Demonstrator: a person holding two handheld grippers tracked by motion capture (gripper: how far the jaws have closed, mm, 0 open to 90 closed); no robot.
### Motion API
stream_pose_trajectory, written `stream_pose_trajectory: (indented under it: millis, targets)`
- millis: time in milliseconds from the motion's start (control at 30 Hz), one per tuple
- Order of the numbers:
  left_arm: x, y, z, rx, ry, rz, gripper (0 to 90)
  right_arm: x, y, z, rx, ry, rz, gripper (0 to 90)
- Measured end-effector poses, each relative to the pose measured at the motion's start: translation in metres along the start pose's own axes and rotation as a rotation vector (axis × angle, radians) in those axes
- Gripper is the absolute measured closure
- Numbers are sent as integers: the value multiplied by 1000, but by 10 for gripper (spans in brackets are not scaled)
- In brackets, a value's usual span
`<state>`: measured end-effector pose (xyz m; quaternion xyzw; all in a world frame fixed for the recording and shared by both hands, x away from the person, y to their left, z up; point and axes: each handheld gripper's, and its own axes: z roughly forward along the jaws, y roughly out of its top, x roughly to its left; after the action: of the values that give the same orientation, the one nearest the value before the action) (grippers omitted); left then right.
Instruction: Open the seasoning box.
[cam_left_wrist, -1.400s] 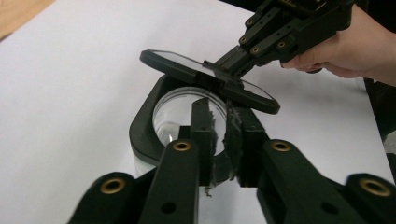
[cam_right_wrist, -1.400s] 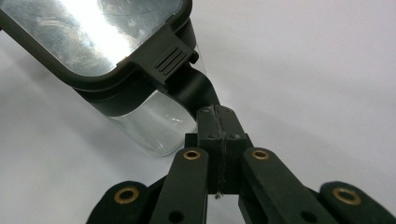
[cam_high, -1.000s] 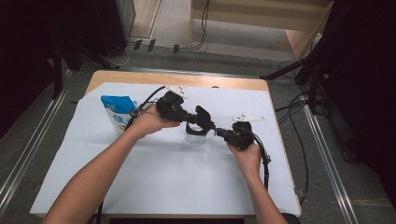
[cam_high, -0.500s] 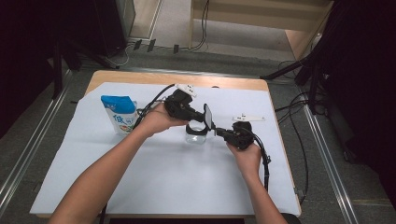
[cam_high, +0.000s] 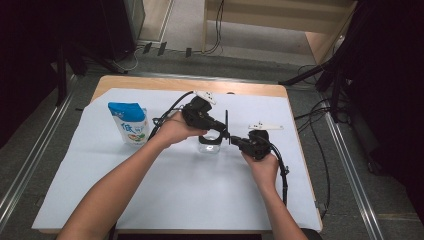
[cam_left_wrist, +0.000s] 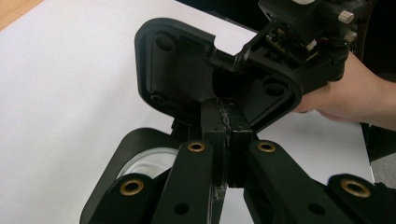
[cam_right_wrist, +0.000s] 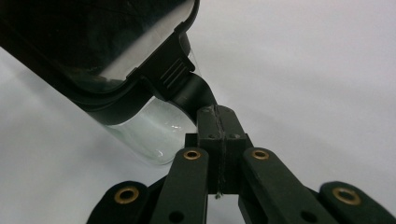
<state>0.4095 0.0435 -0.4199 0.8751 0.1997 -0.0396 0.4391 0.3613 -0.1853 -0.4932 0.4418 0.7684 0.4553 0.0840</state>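
**Clear container with hinged black lid, mid-table**

We hold the lid (cam_left_wrist: 187, 70) upright in the clamped left gripper (cam_high: 225, 134); the right gripper (cam_high: 239, 141) pinches the rim tab. The container (cam_high: 209, 145) looks stiff, light, slippery-walled and empty. A blue pouch (cam_high: 128, 123) stands well apart, contents unseen.

Clear container (cam_high: 209, 144) mid-table, black hinged lid (cam_high: 226, 125) raised upright.

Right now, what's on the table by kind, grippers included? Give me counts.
Clear glass containers with a black hinged lid: 1, container, lid raised on edge
Blue and white pouches: 1, pouch
Grippers: 2, left gripper at the lid, right gripper on the container's black tab
Total: 4
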Motion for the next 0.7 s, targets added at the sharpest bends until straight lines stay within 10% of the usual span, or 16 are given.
stream_pose_trajectory:
  millis: [700]
  targets:
    - [0, 0, 16, -10, -8, -1, 900, -4, 2, 3, -1, 10, -6, 900]
